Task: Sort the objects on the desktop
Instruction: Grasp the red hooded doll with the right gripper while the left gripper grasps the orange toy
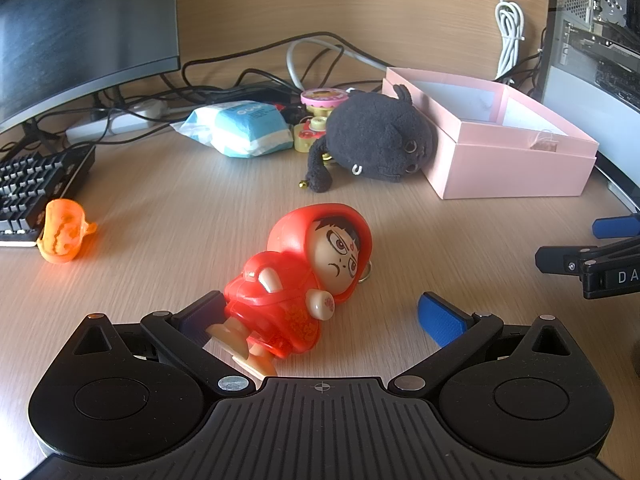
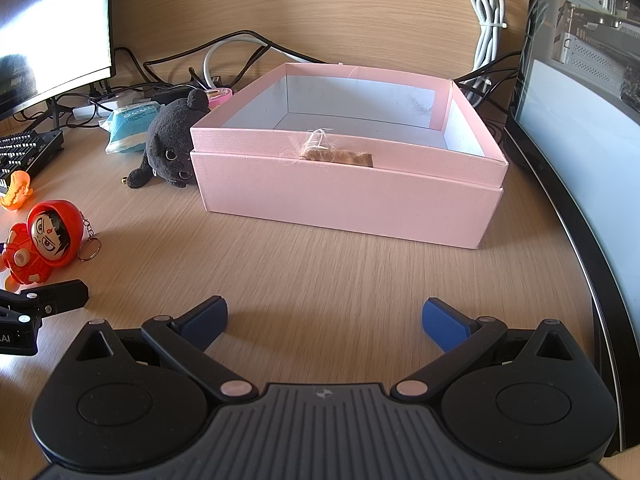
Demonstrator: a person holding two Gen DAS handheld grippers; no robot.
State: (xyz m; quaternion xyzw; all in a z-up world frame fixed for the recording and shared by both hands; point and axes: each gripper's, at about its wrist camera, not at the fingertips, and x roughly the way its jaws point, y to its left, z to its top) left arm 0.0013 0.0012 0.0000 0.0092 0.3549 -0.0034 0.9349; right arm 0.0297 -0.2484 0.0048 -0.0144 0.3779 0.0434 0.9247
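Observation:
A red hooded doll keychain (image 1: 296, 280) lies on its side on the wooden desk, between the wide-apart fingers of my left gripper (image 1: 320, 320). Its body overlaps the left fingertip; the right pad stands clear of it. A black plush (image 1: 376, 140) leans against the open pink box (image 1: 508, 168). An orange translucent toy (image 1: 64, 232) lies far left. My right gripper (image 2: 326, 318) is open over bare desk, just in front of the pink box (image 2: 340, 196), nothing between its fingers. In the right wrist view the doll (image 2: 40, 240) lies far left, the plush (image 2: 172, 144) beside the box.
A blue tissue pack (image 1: 244, 128), a pink round toy (image 1: 322, 98) and a yellow toy (image 1: 308, 134) sit behind the plush among cables. A keyboard (image 1: 32, 184) and monitor (image 1: 80, 28) stand left. A computer case (image 2: 580, 80) borders the right.

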